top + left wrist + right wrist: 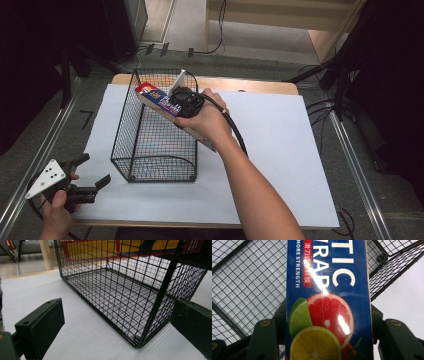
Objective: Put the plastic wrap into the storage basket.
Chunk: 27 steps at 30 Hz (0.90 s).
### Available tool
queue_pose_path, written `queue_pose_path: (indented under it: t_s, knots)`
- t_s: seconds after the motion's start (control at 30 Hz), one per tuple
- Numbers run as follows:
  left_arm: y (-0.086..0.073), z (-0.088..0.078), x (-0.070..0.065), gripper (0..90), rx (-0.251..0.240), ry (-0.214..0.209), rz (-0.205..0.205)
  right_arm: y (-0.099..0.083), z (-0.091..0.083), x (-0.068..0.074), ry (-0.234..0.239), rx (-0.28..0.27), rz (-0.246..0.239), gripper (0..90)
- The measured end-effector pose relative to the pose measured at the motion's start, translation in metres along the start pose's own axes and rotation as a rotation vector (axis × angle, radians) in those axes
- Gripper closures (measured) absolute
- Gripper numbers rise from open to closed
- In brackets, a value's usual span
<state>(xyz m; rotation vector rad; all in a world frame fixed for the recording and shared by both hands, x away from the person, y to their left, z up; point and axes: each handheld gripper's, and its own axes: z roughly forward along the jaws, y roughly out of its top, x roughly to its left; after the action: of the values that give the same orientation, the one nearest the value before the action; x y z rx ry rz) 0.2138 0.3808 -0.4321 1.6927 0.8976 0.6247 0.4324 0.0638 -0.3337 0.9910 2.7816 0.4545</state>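
A long blue plastic-wrap box (154, 96) (328, 300) with citrus fruit printed on it hangs tilted over the far right rim of a black wire basket (155, 127) (130, 290) (244, 282). My right gripper (184, 102) (328, 340) is shut on the box, one jaw on each long side. The basket stands on the white sheet with nothing inside it. My left gripper (95, 172) (117, 325) is open near the table's front left corner, a little short of the basket's near corner, with nothing between its jaws.
The white sheet (280, 150) covers a wooden table (250, 86). Black stands and cables (345, 75) ring the table on the floor. A metal rail (350, 155) runs along the right side.
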Motion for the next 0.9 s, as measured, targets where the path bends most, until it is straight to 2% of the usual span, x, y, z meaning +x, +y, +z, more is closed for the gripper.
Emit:
queue_pose_path:
  t_s: [0.33, 0.6, 0.77, 0.9]
  knots:
    - [-0.0003, -0.0003, 0.0, 0.0, 0.002, 0.002, 0.002, 0.0087, 0.0031, 0.0031, -0.02, 0.039, 0.021, 41.6]
    - [0.0001, -0.0013, 0.0002, 0.0, 0.003, 0.005, 0.003, 0.0083, 0.0035, 0.0039, -0.025, 0.035, 0.019, 41.3]
    - [0.0002, -0.0014, -0.0001, 0.0, 0.003, 0.006, 0.007, 0.0069, 0.004, 0.0072, -0.043, 0.029, 0.018, 37.6]
    - [0.0, -0.0021, -0.0002, 0.0, -0.003, 0.014, 0.002, 0.0077, -0.0053, 0.0063, -0.019, -0.049, 0.045, 32.7]
